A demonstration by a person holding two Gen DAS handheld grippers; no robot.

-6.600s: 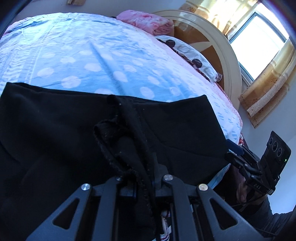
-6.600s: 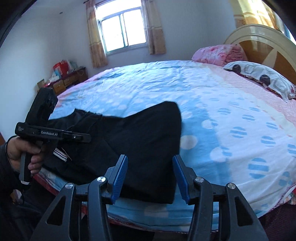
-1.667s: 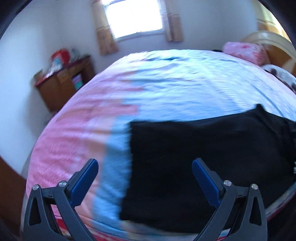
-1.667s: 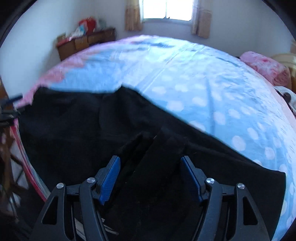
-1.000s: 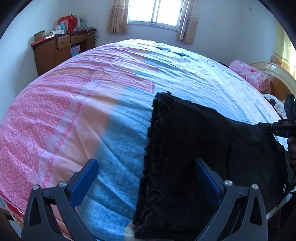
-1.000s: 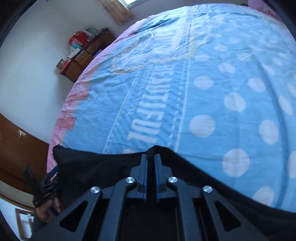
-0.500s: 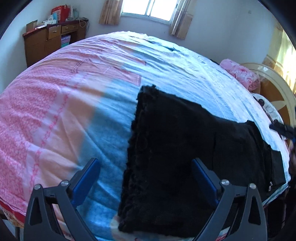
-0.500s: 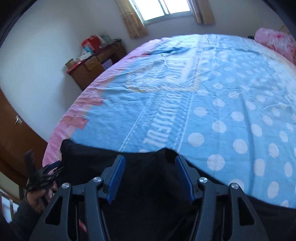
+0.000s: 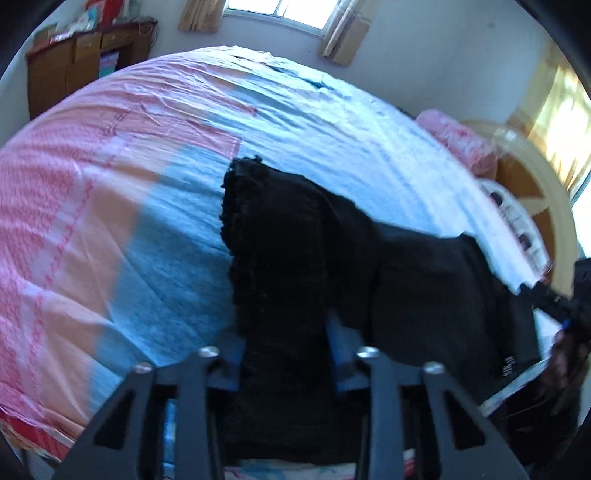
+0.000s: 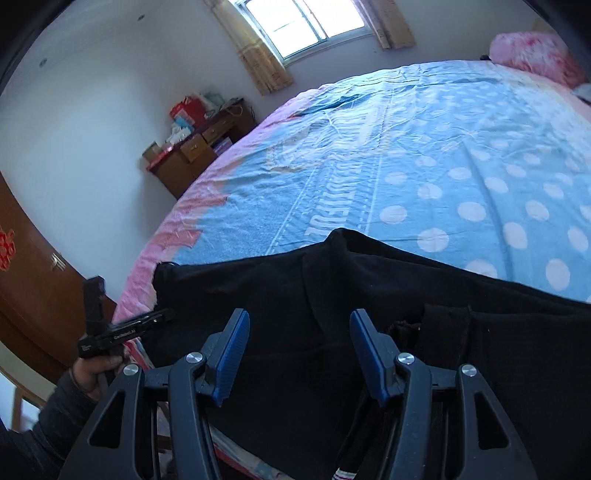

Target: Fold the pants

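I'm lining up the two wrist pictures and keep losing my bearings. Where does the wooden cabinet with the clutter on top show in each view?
Left wrist view: the wooden cabinet sits at the top left, against the wall beyond the bed's far corner.
Right wrist view: the wooden cabinet stands left of centre in the upper half, beside the bed's pink edge.
Shared landmark: the curtained window on the far wall.

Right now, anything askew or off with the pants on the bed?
Yes. The black pants aren't flat: the frayed leg end lifts off the bedsheet between the closing left gripper jaws, bunched. Right gripper hangs open above them.
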